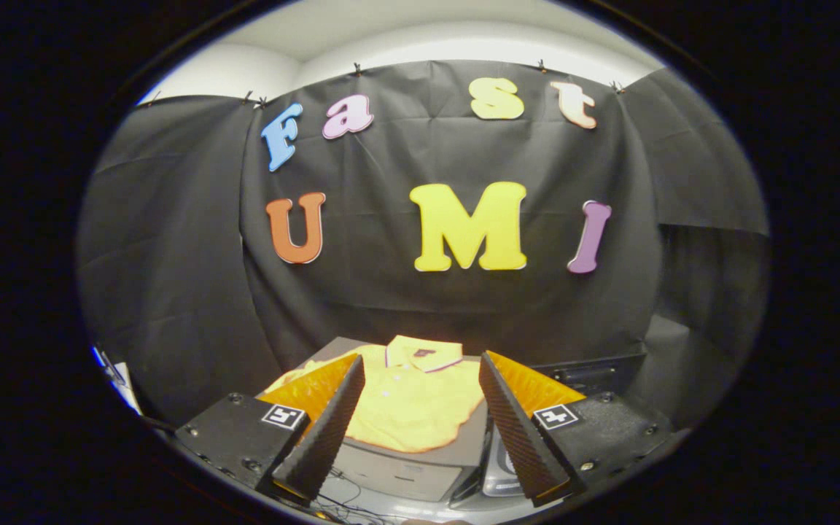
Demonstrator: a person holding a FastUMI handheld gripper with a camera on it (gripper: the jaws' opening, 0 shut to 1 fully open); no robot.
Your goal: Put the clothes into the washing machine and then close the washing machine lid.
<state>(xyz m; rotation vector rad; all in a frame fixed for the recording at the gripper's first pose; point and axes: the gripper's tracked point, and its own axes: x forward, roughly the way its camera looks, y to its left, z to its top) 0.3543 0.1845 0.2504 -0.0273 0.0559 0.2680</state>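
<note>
**Yellow shirt not yet loaded**

We saw the folded yellow polo shirt [413, 405] lying flat on a grey box [409, 467] just beyond our gripper [420, 397], jaws wide apart and empty. Grasping, loading, lid-closing: all remained.

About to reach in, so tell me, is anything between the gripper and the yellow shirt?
Nothing visible. The gripper is open, and the yellow shirt lies flat on the grey box just ahead, showing between the fingers with only air in the gap.
</note>
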